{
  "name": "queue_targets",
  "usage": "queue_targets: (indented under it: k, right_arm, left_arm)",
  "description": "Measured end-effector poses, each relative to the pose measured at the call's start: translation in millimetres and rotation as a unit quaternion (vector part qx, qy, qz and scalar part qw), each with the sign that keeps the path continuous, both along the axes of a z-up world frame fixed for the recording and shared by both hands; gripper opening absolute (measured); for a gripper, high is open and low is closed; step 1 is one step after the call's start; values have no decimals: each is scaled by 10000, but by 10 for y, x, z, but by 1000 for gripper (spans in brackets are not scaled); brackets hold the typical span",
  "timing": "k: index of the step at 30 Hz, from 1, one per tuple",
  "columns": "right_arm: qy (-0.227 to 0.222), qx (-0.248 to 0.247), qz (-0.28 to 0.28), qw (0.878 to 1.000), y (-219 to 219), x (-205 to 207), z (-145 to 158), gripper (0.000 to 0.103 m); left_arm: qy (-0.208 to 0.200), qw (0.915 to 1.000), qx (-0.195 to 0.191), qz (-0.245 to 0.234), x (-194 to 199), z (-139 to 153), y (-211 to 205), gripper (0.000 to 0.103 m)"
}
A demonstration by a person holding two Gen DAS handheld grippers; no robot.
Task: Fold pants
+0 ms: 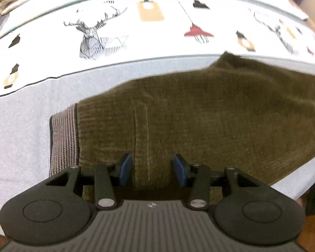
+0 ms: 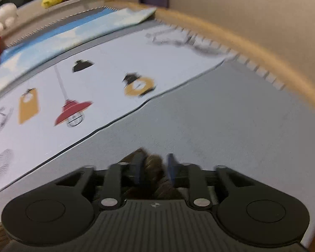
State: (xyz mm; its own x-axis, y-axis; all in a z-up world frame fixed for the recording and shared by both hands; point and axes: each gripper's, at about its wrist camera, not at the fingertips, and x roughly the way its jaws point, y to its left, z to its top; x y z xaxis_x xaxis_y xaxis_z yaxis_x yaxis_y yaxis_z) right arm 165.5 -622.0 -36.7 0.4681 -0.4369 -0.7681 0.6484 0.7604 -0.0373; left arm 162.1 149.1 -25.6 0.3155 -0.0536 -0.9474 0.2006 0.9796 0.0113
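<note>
Two grippers: left gripper spread, pads clear above the pants; right gripper pinching a bunched bit of them. Pants lie on the bedspread, nr its front edge, deer print beyond. Corduroy: soft, floppy, grippy; take hem or waistband corners.

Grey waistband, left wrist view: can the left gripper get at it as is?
Probably yes. The waistband lies exposed on the bedspread, just left of the left gripper, whose fingers stand apart over the olive pants. Nothing covers it.
</note>
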Motion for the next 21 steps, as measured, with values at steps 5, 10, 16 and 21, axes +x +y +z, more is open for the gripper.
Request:
queue_targets:
  k: [5, 10, 16, 21]
  right_arm:
    - [-590, -131, -5, 9982, 408, 83, 400, 40]
    - [-1198, 513, 1801, 9750, 1388, 445, 702, 40]
    - [-1374, 1947, 4019, 8841, 2785, 836, 809, 27]
    - [-735, 2441, 5145, 8187, 3918, 1081, 598, 27]
  left_arm:
    - [466, 9967, 555, 379, -41, -240, 260, 46]
    - [589, 9959, 647, 217, -160, -325, 384, 39]
    - [560, 9963, 634, 148, -214, -318, 469, 39]
    - [588, 9961, 630, 184, -235, -317, 400, 39]
